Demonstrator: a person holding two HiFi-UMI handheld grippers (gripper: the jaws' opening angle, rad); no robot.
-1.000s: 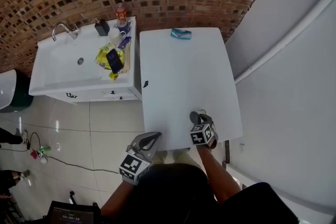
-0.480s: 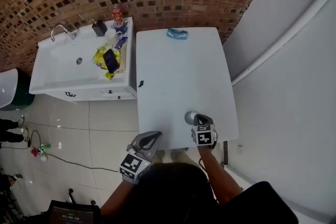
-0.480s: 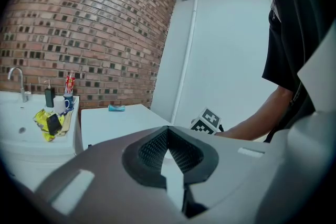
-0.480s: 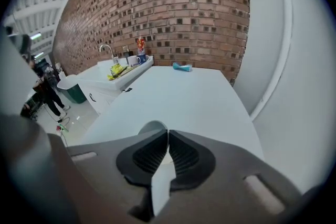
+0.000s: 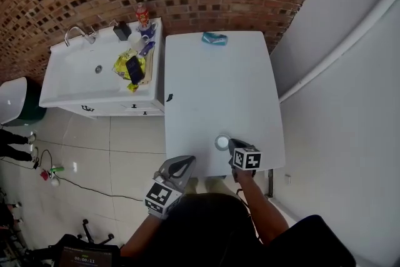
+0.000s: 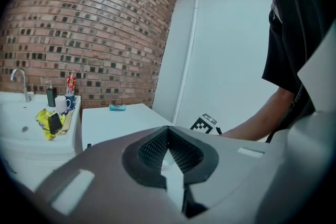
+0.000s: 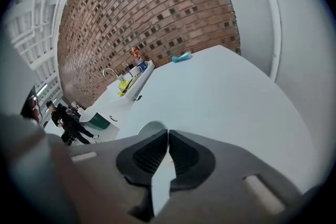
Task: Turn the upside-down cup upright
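Hanging beyond the front edge of the desk (image 5: 212, 84), the left claw (image 5: 179, 166) is showing its jaws pressed together on nothing, well apart from the work. The cup (image 5: 222, 142) is sitting on the desk near that edge, its long axis appearing near vertical. The right claw (image 5: 232, 145), plainly the nearer, is meeting it from the right, jaws squeezed almost together and apparently pinching the cup's wall.
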